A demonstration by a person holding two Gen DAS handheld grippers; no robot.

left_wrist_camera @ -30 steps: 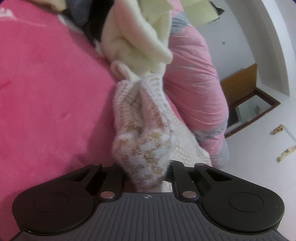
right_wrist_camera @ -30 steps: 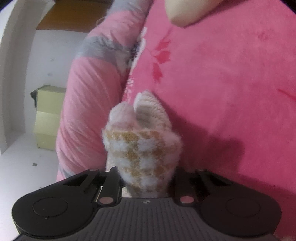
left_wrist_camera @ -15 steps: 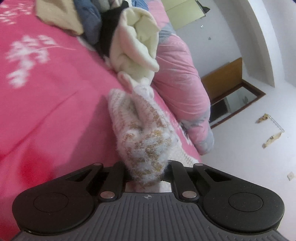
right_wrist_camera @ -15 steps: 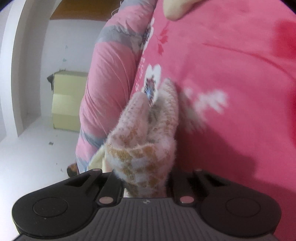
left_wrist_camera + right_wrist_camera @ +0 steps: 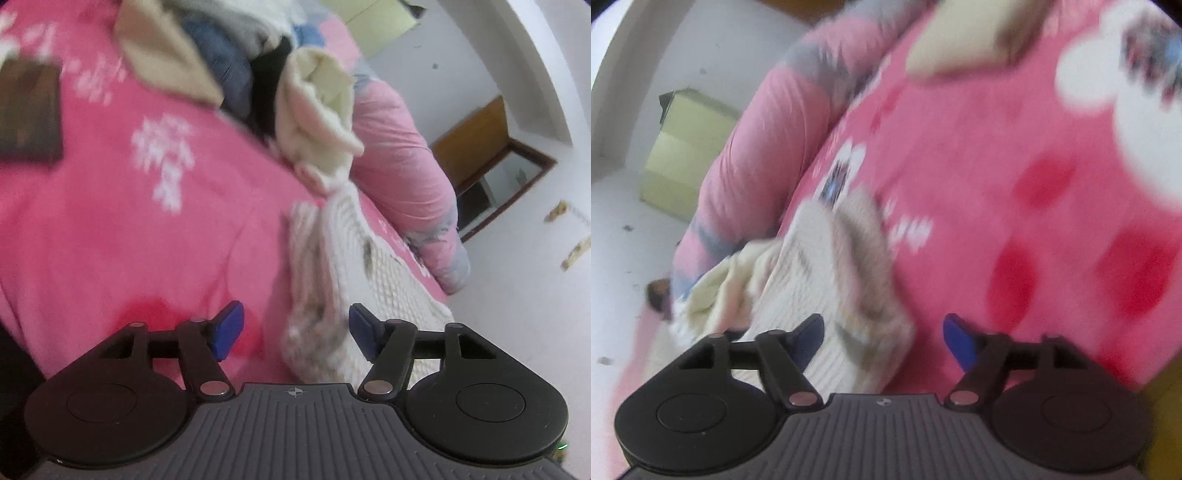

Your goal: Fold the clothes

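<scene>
Opening now on both sides: left gripper (image 5: 293,328) jaws spreading, blue pads clear of the knitted garment (image 5: 332,280), which was pinched a second ago and now lies loose between them on the pink bedspread (image 5: 129,229). Same at the right gripper (image 5: 882,338): jaws parting, garment edge slumped just ahead of its left pad, no longer clamped. Probably a fold just laid down and released. Further ahead of the left gripper, a heap of unfolded clothes (image 5: 258,74), likely next.
</scene>
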